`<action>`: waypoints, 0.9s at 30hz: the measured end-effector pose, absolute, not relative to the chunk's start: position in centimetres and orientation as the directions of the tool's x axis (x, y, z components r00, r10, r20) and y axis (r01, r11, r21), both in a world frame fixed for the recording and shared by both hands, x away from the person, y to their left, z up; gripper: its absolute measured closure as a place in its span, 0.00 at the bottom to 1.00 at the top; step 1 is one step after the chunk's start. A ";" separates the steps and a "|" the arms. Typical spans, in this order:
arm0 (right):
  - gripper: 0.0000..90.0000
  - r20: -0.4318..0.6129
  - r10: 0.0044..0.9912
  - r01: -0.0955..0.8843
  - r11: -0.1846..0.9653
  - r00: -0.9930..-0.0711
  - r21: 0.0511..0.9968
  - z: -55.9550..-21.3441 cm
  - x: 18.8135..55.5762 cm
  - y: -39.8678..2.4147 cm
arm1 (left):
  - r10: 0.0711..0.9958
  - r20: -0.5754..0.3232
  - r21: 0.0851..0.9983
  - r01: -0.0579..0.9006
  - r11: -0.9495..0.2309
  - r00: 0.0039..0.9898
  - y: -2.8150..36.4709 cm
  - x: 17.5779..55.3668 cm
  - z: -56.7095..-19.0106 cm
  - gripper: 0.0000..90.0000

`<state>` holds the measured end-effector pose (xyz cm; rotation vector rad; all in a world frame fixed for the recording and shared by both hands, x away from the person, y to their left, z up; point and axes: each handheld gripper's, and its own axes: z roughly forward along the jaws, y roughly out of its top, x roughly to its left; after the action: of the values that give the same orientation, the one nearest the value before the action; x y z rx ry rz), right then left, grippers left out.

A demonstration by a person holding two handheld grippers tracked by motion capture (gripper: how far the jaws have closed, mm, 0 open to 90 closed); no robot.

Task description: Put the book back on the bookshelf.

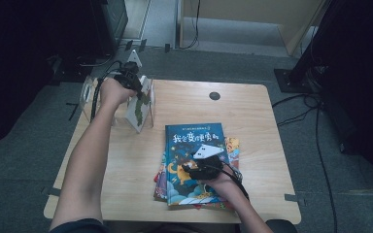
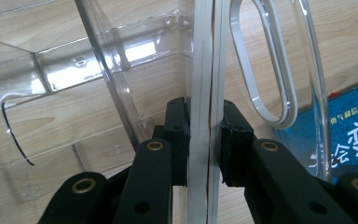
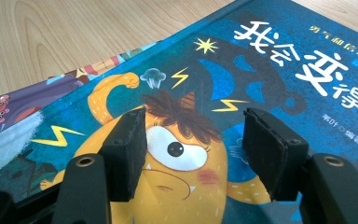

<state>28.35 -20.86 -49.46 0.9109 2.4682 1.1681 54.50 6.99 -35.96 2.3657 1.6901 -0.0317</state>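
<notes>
Left gripper (image 1: 132,83): upper left of the high view, over the clear rack (image 1: 148,104); its jaws are clenched on a thin book (image 2: 207,93) held upright on edge, pages and spine running straight up the middle of the left gripper view.

Rack: clear plastic dividers at the table's far left corner; the held book stands between two of them, a white-rimmed slot (image 2: 265,65) just to its right. Whether the book's bottom edge rests on the rack floor I cannot tell.

Right gripper (image 1: 197,169): lower centre of the high view, over the stack (image 1: 196,162); jaws released, spread wide just above the blue book (image 3: 242,93), grasping nothing.

Stack: three or so picture books lying flat at centre, blue one on top, colourful covers peeking out at left and right below it.

Progress: looks like books going from stack to rack. One is in or nearly in; the rest of the pile is left, the blue book likely next.

Writing: large white Chinese title on the blue cover, beginning 我会变得; smaller yellow line above it and a small author credit, too fine to read. One-eyed orange monster under the title.
</notes>
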 end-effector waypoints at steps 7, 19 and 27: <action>0.45 0.029 0.639 0.428 0.480 -0.768 0.766 -49.5 28.4 -20.9 | 0.931 -0.162 0.173 0.939 -0.298 0.326 6.7 54.7 -36.2 0.85; 0.45 0.028 0.639 0.427 0.480 -0.769 0.766 -49.5 28.4 -20.8 | 0.927 -0.171 0.203 0.932 -0.299 0.335 7.1 54.6 -35.5 0.84; 0.45 0.029 0.639 0.428 0.480 -0.768 0.766 -49.5 28.3 -20.8 | 0.912 -0.162 0.278 0.904 -0.325 0.377 7.4 54.1 -33.9 0.80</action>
<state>28.35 -20.85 -49.46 0.9111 2.4679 1.1668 54.12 7.42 -33.87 2.3217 1.5913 0.0337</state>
